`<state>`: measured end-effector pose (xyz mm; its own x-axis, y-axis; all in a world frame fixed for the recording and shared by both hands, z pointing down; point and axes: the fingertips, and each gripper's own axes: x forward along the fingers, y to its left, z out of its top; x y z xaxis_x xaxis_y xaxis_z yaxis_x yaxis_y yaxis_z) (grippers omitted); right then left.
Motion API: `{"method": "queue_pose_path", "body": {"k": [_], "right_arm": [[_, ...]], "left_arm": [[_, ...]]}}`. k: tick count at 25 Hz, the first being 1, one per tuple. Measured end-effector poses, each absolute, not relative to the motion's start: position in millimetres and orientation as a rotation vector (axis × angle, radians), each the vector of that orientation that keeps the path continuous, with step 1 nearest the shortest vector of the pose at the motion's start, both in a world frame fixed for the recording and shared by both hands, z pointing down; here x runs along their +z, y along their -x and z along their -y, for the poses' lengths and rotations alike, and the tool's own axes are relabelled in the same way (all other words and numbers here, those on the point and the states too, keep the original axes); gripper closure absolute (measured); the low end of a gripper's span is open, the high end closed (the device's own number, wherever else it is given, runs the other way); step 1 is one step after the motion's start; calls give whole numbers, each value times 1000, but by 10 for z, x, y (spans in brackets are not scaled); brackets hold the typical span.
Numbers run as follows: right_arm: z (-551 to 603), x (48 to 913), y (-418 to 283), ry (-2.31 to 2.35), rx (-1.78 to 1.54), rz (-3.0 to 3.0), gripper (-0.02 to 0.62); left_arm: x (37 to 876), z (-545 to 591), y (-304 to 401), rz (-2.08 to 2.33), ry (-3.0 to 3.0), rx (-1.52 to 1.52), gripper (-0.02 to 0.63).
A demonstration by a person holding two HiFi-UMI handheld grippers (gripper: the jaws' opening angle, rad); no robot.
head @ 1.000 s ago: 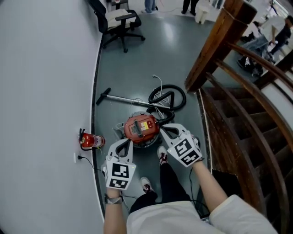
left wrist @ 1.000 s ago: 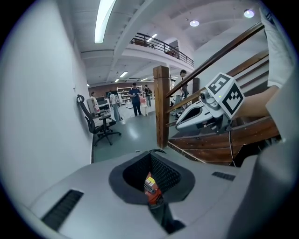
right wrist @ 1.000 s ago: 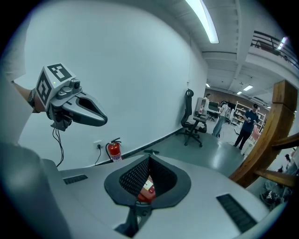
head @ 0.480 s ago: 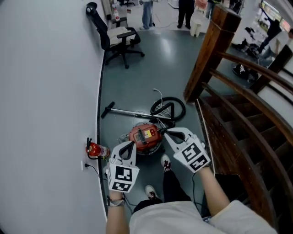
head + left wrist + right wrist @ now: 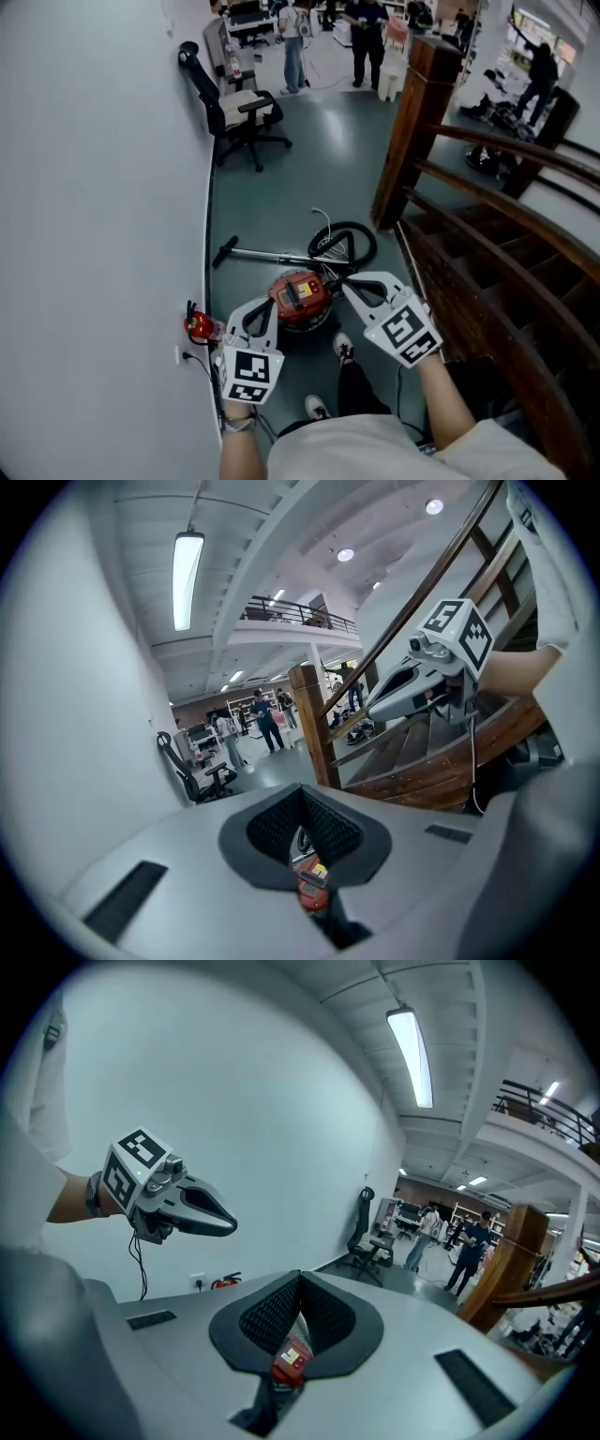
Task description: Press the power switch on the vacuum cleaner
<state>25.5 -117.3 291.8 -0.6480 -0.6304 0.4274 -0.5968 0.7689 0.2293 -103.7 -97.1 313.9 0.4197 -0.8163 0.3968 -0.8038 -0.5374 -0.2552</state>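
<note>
My left tool [image 5: 264,306] hangs over the floor [image 5: 281,187], jaws together, holding nothing. The vacuum cleaner [image 5: 300,296] stands well below, between the 2 tools. My right tool [image 5: 345,279], tips likewise meeting, aims down, probably as 1 blunt point for the switch.

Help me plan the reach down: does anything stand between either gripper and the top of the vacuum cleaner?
Nothing visible does. The vacuum cleaner sits on the floor with its red top uncovered, below the left gripper and right gripper. Its hose and wand lie on the far side.
</note>
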Motion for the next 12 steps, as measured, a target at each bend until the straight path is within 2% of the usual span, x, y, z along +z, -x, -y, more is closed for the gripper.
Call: {"method": "queue_pose_path", "body": {"k": [12], "right_arm": [[628, 2450, -435, -1002, -159, 2480, 568]], "left_arm": [[2699, 526, 885, -1410, 2600, -673, 607]]}}
